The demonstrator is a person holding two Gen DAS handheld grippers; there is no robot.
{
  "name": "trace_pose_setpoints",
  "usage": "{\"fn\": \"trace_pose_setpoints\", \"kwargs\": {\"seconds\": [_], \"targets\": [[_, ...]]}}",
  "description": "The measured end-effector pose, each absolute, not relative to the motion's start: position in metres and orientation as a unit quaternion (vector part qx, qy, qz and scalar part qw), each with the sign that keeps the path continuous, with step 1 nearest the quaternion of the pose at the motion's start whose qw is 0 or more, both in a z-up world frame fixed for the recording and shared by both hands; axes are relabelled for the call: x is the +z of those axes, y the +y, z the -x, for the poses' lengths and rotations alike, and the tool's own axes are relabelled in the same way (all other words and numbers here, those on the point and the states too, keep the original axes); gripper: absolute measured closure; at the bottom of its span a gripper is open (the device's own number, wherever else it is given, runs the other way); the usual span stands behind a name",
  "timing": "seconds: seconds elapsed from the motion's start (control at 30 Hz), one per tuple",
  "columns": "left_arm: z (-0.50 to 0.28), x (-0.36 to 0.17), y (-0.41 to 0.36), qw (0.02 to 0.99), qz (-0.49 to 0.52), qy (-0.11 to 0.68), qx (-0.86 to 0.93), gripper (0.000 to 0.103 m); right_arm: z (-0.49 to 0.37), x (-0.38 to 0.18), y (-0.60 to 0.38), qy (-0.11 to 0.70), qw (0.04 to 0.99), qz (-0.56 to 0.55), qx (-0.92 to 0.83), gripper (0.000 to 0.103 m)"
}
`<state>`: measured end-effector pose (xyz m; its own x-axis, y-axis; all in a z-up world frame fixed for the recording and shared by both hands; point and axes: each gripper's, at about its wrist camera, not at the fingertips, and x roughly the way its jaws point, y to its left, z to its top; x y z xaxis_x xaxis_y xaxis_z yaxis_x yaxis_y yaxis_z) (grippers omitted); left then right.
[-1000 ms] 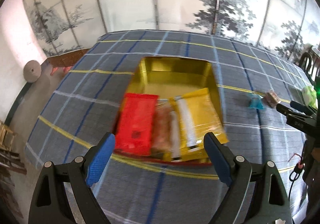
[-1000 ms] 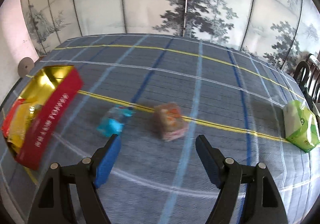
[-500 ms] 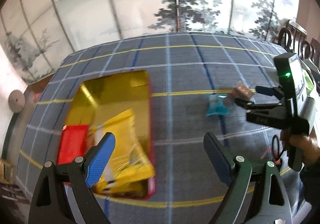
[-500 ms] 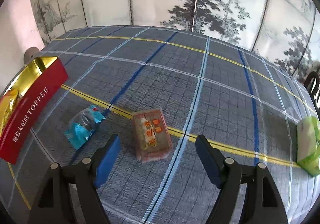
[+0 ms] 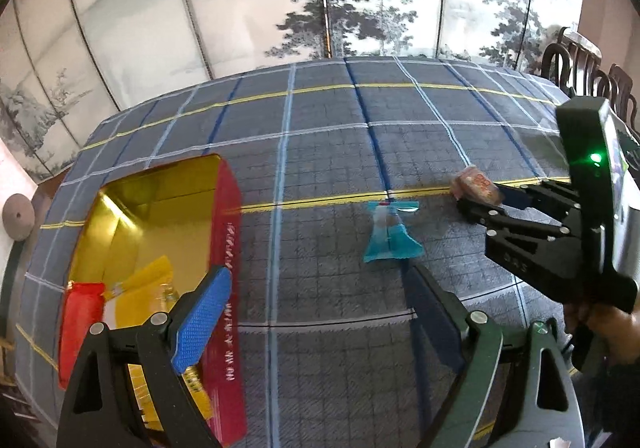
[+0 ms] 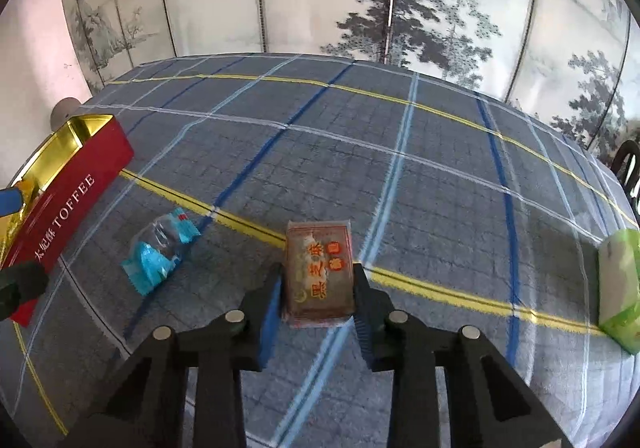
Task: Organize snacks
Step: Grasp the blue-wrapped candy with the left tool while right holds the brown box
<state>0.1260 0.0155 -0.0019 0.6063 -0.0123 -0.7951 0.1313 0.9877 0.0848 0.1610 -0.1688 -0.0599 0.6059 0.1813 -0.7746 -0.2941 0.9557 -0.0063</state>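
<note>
Two loose snacks are lying on the cloth; your right gripper [image 6: 316, 300] is clamping the brown packet [image 6: 318, 274], so keep it level going toward the toffee tin [image 6: 68, 203]. Your left gripper [image 5: 316, 312], jaws wide, is aiming at the blue candy [image 5: 390, 236].

Red rectangular tin box with gold interior [image 6: 72, 203], at the left edge of the blue plaid tablecloth [image 6: 400, 151]: white "TOFFEE" on its long side wall, preceded by white Chinese characters, only partly legible. Brownish clear-wrapped rectangular snack pack [image 6: 319, 272], near the front edge: red and white Chinese characters, not readable.
</note>
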Motion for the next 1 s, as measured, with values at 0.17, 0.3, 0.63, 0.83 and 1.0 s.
{"fn": "trace_pose_setpoints", "kwargs": {"seconds": [0.17, 0.3, 0.63, 0.83, 1.0], "targets": [[-0.132, -0.010, 0.010, 0.889, -0.056, 0.452, -0.051, 0.016, -0.146, -0.060, -0.186, 0.427, 0.895, 0.063, 0.112, 0.071], [-0.138, -0.016, 0.003, 0.885, -0.050, 0.459, -0.064, 0.017, -0.133, -0.060, -0.202, 0.429, 0.897, 0.054, 0.093, 0.071], [-0.156, -0.023, -0.012, 0.881, -0.041, 0.465, -0.078, 0.026, -0.110, -0.061, -0.223, 0.426, 0.902, 0.041, 0.059, 0.071], [-0.165, -0.028, -0.017, 0.878, -0.044, 0.470, -0.085, 0.037, -0.110, -0.061, -0.222, 0.427, 0.902, 0.039, 0.059, 0.071], [-0.175, -0.034, -0.019, 0.872, -0.038, 0.481, -0.088, 0.050, -0.111, -0.061, -0.223, 0.427, 0.902, 0.034, 0.061, 0.071]]}}
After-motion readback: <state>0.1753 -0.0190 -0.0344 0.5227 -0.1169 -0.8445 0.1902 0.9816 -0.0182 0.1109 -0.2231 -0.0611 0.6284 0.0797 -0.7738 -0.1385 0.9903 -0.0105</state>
